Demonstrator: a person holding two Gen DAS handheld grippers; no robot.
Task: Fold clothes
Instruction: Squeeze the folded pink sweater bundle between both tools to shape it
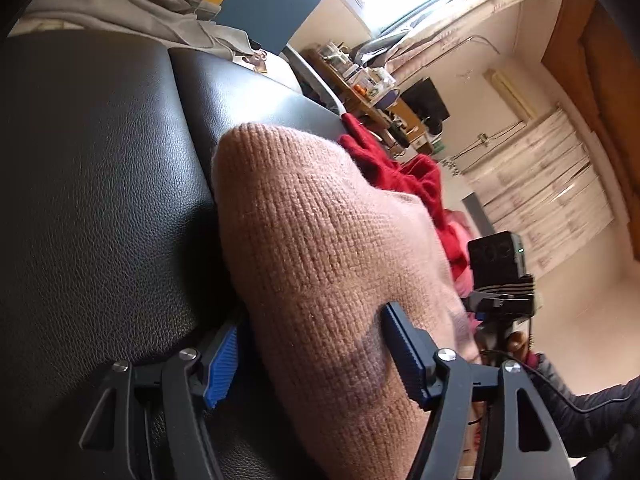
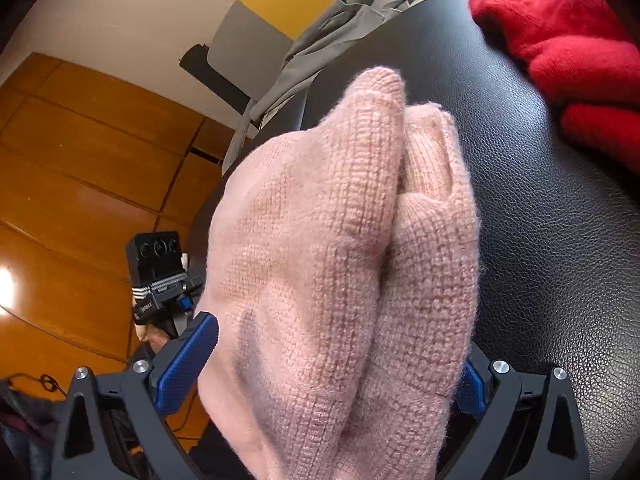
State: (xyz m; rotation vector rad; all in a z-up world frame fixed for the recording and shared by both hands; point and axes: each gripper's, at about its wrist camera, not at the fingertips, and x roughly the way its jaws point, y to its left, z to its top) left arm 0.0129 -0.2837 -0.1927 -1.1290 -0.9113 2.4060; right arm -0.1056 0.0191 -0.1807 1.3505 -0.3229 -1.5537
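A pink knitted sweater (image 1: pixel 320 248) lies bunched on a black leather surface (image 1: pixel 100 180). My left gripper (image 1: pixel 312 344) has its blue-padded jaws on either side of a thick fold of it and grips it. My right gripper (image 2: pixel 340 360) is likewise shut on a doubled-over bunch of the same pink sweater (image 2: pixel 340 240). The other gripper shows in each view, at right in the left wrist view (image 1: pixel 500 276) and at left in the right wrist view (image 2: pixel 160 272). The cloth hides the inner faces of the pads.
A red knitted garment (image 1: pixel 400 172) lies beyond the pink one, also seen at upper right in the right wrist view (image 2: pixel 572 44). A grey garment (image 1: pixel 132 12) lies at the far edge of the black surface (image 2: pixel 540 200). A wooden floor (image 2: pixel 80 160) lies beside the surface.
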